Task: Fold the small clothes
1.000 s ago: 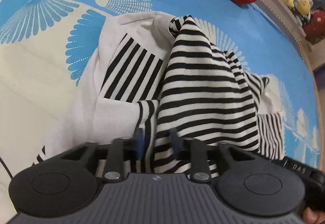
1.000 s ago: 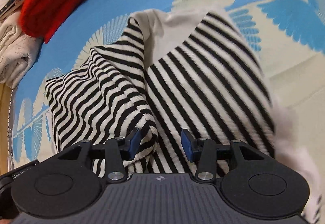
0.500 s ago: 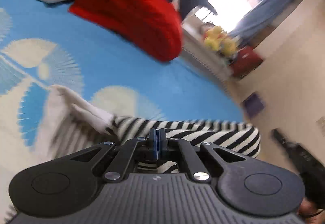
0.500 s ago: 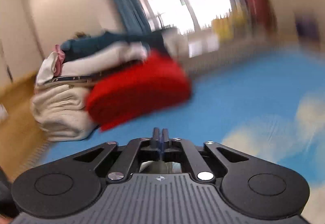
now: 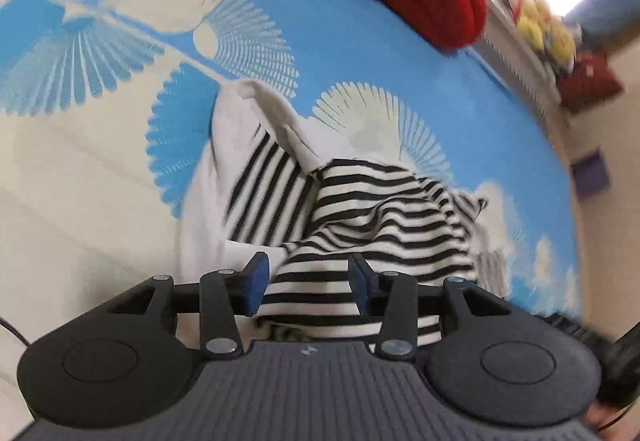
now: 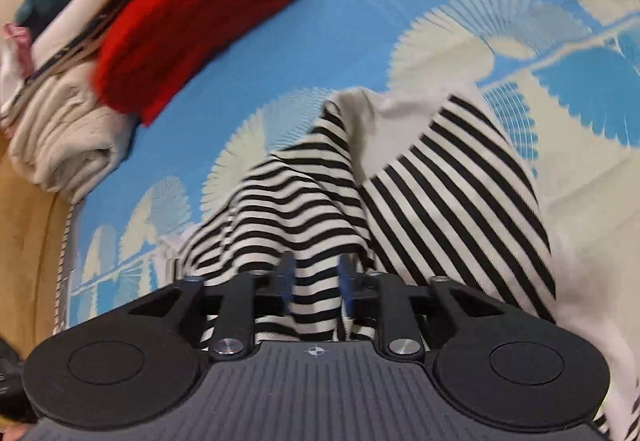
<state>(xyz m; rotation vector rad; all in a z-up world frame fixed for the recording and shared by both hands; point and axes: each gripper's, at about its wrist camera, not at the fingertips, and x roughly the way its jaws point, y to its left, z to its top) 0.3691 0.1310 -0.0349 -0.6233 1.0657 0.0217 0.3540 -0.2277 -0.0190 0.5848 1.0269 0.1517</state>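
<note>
Open blue patterned mat point(image 5: 360, 41) is lying free to the left of and beyond the striped garment point(image 5: 380, 209), so plenty of passing room there. The crumpled striped garment point(image 6: 320, 201) is bunching up right under both claws. The red folded knit point(image 6: 192, 13) and the stack of folded clothes point(image 6: 60, 129) are blocking the far edge. Yellow plush toys point(image 5: 544, 29) are crowding the ledge behind.

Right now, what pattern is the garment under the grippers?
Black and white stripes with plain white panels on the garment, clearest in the right wrist view.
</note>
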